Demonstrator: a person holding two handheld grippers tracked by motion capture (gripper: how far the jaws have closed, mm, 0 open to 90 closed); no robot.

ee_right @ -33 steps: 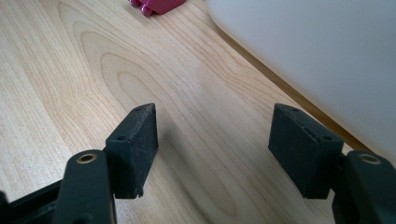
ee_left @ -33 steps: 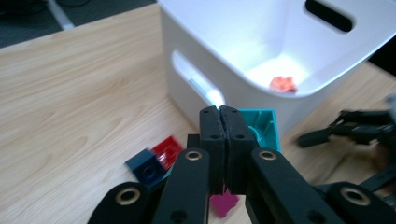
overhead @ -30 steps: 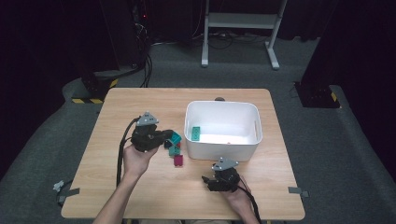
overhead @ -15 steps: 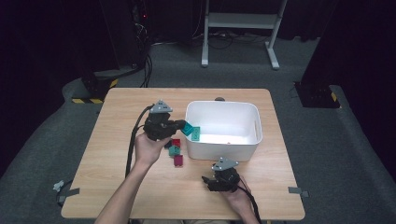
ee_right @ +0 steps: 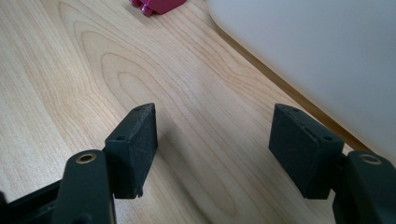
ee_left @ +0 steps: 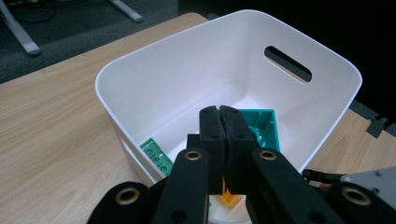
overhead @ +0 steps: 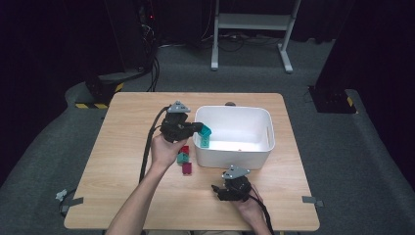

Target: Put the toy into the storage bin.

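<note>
While a wooden desk (overhead: 122,161) carried everything, a white bin (overhead: 235,134) sat on its middle. The left gripper (overhead: 201,129) hung over the bin's near-left rim, its fingers (ee_left: 210,126) clamped on a teal brick (ee_left: 264,128). The right gripper (overhead: 218,188) rested low near the desk's front edge, fingers (ee_right: 135,140) wide apart. Small red, teal and magenta bricks (overhead: 184,157) lay just beside the bin; a green brick (ee_left: 158,155) lay inside.

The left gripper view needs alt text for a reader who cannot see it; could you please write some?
A black claw, jaws shut on a teal toy brick, is held over the open top of a white plastic bin. A green studded brick lies inside the bin against its near wall, and the bin stands on a light wooden table.
</note>
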